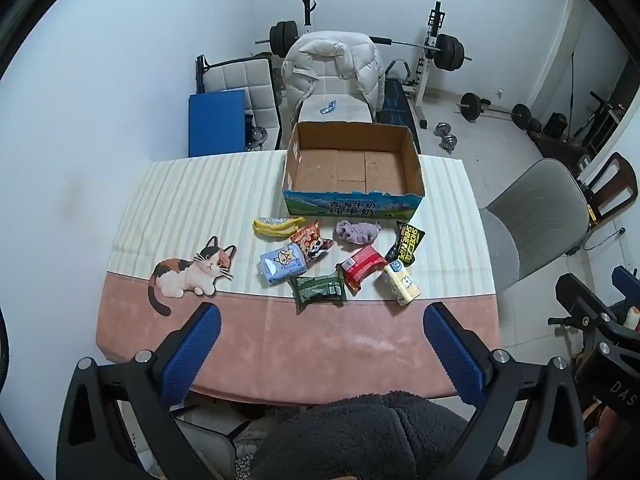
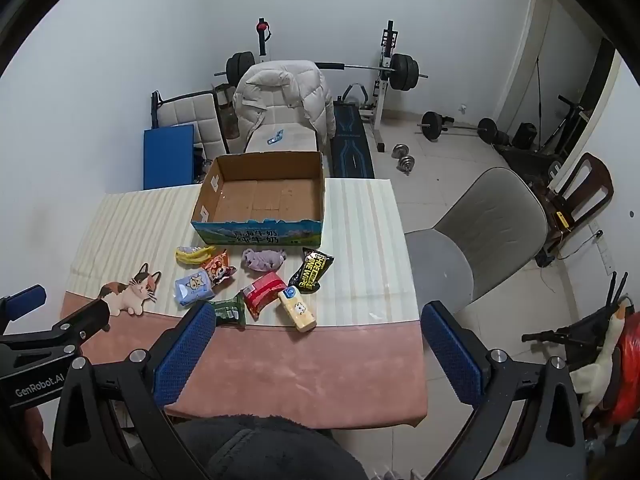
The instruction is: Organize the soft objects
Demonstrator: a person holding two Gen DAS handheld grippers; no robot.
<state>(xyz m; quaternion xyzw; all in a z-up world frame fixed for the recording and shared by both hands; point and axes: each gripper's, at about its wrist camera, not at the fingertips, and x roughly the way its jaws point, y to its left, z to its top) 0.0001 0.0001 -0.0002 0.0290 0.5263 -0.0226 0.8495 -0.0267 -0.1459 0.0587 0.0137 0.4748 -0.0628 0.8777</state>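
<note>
The cardboard box (image 1: 352, 168) sits empty at frame centre, the soft packets (image 1: 340, 258) scattered just below it — nothing is packed yet. Left gripper (image 1: 320, 354) and right gripper (image 2: 314, 354) hang spread and empty at bottom — next, presumably, pinching one packet.

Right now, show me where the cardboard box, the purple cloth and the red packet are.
cardboard box (image 1: 352, 204), left wrist view, on its printed front wall.
purple cloth (image 1: 357, 232), left wrist view, on the middle of the crumpled fabric.
red packet (image 2: 263, 293), right wrist view, on its red top face.
</note>
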